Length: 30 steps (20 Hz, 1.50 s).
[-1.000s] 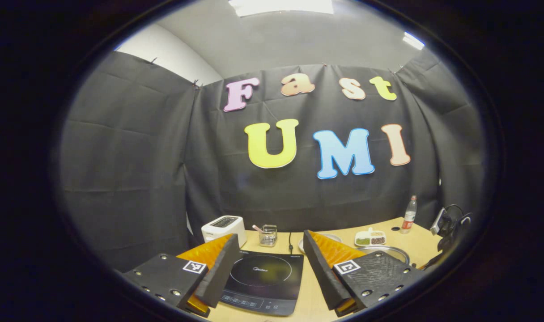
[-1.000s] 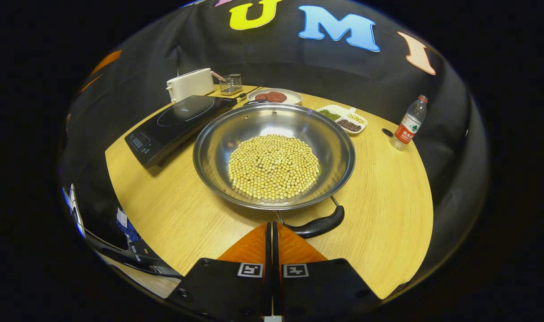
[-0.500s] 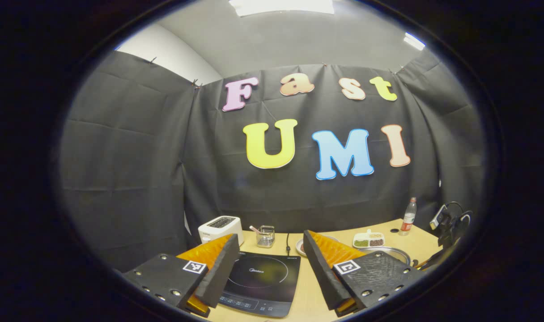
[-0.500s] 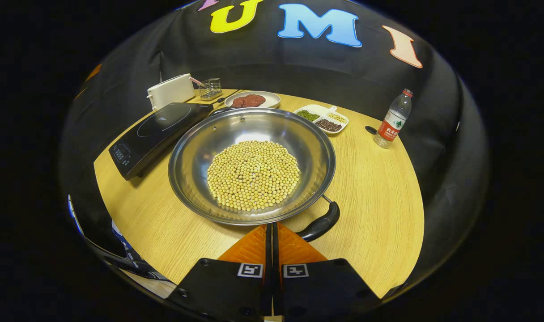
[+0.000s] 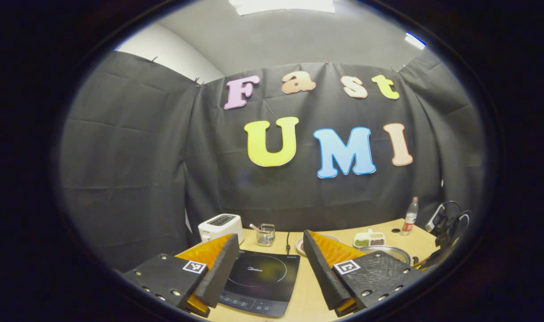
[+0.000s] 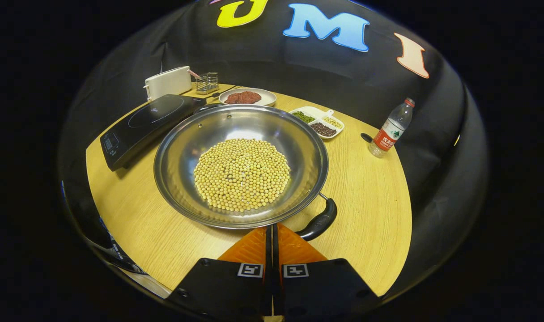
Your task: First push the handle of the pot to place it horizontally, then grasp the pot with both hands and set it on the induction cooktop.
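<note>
A wide steel pot [image 6: 182,134] holding yellow beans [image 6: 241,173] sits mid-table in the right gripper view. Its near black handle [image 6: 318,222] points toward the lower right. My right gripper [image 6: 272,229] is shut, with nothing between its fingers, its tips at the pot's near rim just left of that handle. The black induction cooktop [image 6: 146,121] lies left of the pot. In the left gripper view my left gripper [image 5: 268,245] hangs open above the cooktop [image 5: 262,279], and the pot's rim [image 5: 384,251] peeks out behind its right finger.
Along the back of the table stand a white toaster [image 6: 167,82], a wire basket [image 6: 206,82], a plate of reddish food [image 6: 244,96] and a divided dish of beans [image 6: 319,122]. A water bottle [image 6: 391,128] stands at the right. The other gripper's cabled body [image 5: 446,219] shows far right.
The pot has turned: its near handle swung from the bottom toward the right, with my shut right gripper following at the rim. The left gripper has barely moved.
</note>
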{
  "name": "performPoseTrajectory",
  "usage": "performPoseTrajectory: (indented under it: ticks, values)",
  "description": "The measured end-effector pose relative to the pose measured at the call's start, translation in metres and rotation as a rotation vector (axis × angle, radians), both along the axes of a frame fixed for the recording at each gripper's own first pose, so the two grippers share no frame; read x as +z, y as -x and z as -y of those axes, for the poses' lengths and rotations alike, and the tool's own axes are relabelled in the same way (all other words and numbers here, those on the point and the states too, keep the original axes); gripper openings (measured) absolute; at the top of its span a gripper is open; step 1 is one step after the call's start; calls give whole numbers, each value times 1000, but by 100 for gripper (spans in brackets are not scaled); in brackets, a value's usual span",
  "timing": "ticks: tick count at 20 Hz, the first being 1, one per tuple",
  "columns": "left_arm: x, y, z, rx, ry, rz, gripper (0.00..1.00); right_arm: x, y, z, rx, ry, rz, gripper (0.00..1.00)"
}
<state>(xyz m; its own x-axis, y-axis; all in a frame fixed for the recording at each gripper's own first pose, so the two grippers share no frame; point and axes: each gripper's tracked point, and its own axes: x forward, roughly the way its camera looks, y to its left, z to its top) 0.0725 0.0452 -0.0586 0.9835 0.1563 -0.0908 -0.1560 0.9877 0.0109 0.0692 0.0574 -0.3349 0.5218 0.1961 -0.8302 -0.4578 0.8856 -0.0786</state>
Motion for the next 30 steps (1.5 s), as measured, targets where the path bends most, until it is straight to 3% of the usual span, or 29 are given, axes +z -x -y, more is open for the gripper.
performPoseTrajectory:
  ticks: [15, 25, 29, 30]
  values:
    - [-11, -14, 14, 52, -25, -34, 85, -7, -46, 11, -36, -38, -5, 0]
    - [-27, -44, 48, -20, -41, -52, 88, -2, -76, 21, -158, -98, 31, 2]
    - [-33, -59, 54, -66, -39, -53, 85, 30, -81, 21, -207, -136, 121, 2]
    - [-34, -64, 59, -85, -30, -51, 90, 38, -82, 19, -220, -153, 142, 2]
